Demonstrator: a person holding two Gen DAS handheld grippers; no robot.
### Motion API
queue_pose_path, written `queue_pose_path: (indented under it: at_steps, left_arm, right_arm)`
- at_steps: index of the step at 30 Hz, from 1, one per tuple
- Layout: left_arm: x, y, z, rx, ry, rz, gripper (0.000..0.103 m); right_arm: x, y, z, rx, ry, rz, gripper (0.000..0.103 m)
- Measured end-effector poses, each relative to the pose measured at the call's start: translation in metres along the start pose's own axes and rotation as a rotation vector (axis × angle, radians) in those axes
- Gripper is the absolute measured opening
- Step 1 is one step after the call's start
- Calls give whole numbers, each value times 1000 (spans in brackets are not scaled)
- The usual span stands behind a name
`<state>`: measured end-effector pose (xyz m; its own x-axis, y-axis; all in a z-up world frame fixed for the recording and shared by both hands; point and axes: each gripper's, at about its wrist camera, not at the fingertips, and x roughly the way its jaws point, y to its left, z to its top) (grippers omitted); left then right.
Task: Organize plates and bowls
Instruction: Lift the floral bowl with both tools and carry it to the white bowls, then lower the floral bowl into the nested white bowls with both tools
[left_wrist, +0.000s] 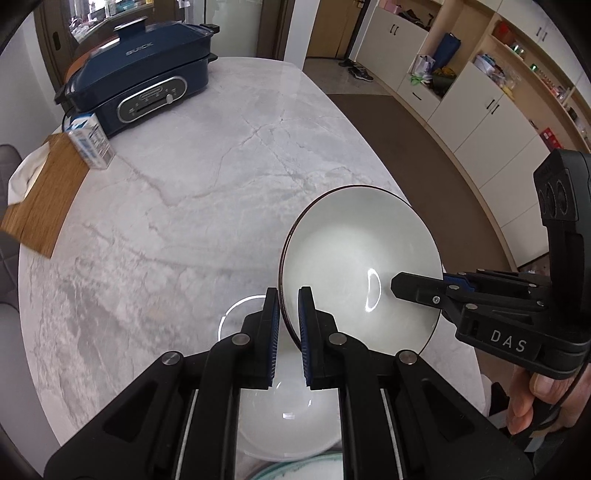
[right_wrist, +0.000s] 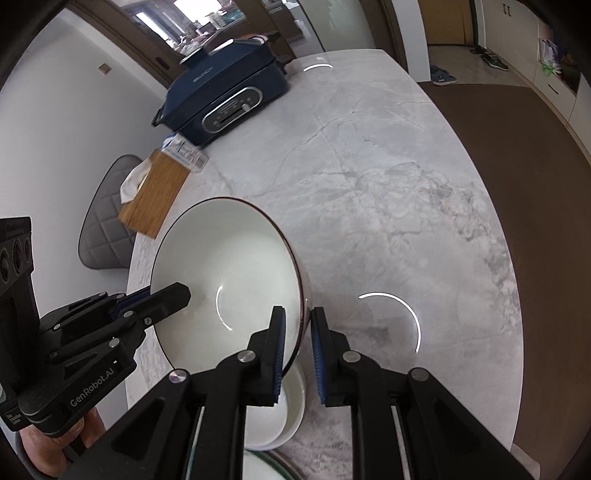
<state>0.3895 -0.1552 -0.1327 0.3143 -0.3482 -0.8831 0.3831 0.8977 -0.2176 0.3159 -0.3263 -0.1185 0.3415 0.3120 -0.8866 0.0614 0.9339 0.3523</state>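
Hovering tilted, the dark-rimmed bowl (left_wrist: 354, 258) is pinched at opposite rims by left gripper (left_wrist: 288, 332) and right gripper (right_wrist: 297, 343). White bowl (left_wrist: 291, 424) is seen directly below, so nesting is judged next.

Both grippers are showing matte black plastic linkage arms joined by round silver pivot pins. The left gripper (left_wrist: 289, 338) is wearing ribbed blue pads (left_wrist: 304, 336) on its fingers and carrying white "GenRobot.AI" lettering (legible in the right wrist view). The right gripper (right_wrist: 297, 349) is displaying "DAS" in white. Bare skin is showing on the right hand (left_wrist: 535, 402), with a black cable running beside it.
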Motion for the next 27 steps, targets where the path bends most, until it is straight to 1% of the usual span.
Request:
queue_pose_path:
  at_steps: [4, 8, 15, 20, 27]
  left_arm:
    - [-16, 7, -38, -27, 8, 0, 9]
    - [-20, 17, -74, -55, 27, 7, 9]
    - [-4, 30, -130, -120, 93, 4, 9]
    - [14, 39, -142, -140, 117, 10, 9]
    - [31, 48, -141, -148, 128, 15, 9]
  right_arm:
    - [1, 13, -25, -23, 29, 16, 16]
    - [10, 23, -49, -36, 68, 28, 16]
    - [33, 33, -81, -49, 139, 19, 16]
    - [48, 37, -92, -61, 169, -6, 16]
    - [61, 39, -95, -76, 185, -37, 16]
